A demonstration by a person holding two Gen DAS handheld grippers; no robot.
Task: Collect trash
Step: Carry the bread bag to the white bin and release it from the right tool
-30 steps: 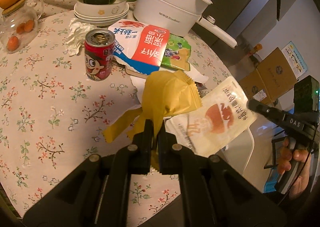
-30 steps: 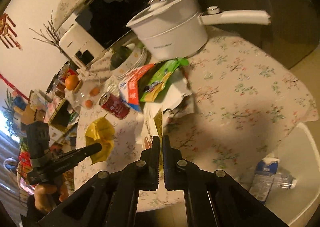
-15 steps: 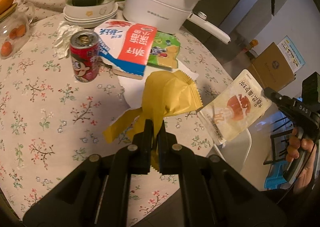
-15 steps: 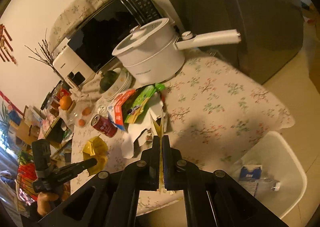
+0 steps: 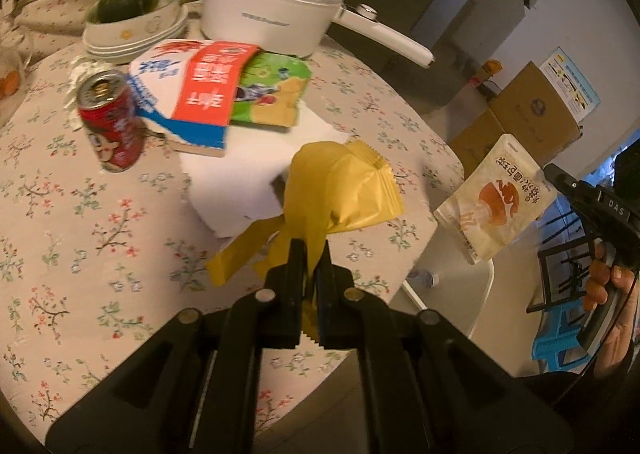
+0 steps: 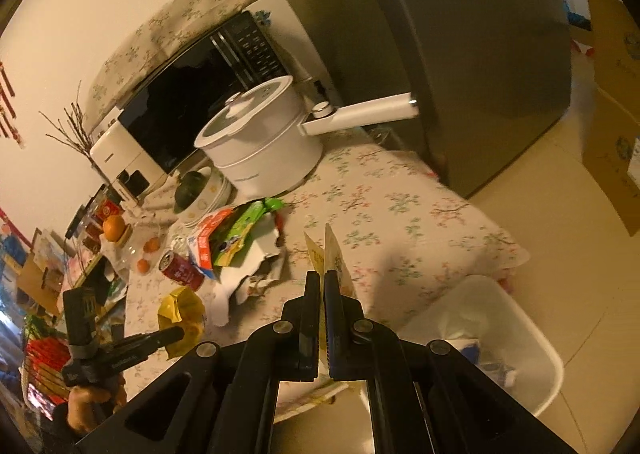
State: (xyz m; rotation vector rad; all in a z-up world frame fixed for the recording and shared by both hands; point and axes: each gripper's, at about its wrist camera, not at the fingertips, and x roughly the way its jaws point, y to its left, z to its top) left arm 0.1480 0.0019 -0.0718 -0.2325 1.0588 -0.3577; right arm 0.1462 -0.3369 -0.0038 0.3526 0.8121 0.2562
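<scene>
My left gripper (image 5: 311,254) is shut on a crumpled yellow wrapper (image 5: 340,190) and holds it above the floral table's near edge; the wrapper also shows in the right wrist view (image 6: 182,308). My right gripper (image 6: 322,282) is shut on a cream snack pouch (image 6: 334,258), seen edge-on here. In the left wrist view the pouch (image 5: 496,202) hangs in the air beyond the table edge, over the white trash bin (image 6: 516,326). The bin holds some trash.
On the table (image 5: 80,214) lie a red can (image 5: 112,122), a red-blue-white bag (image 5: 200,94), a green packet (image 5: 272,94), torn white paper (image 5: 240,174), a white pot (image 5: 276,2) and a bowl with a squash (image 5: 128,6). Cardboard boxes (image 5: 528,114) stand by the wall.
Both grippers have moved right toward the table edge. The right gripper carried the pouch off the table to above the bin. The left gripper followed with the yellow wrapper.
</scene>
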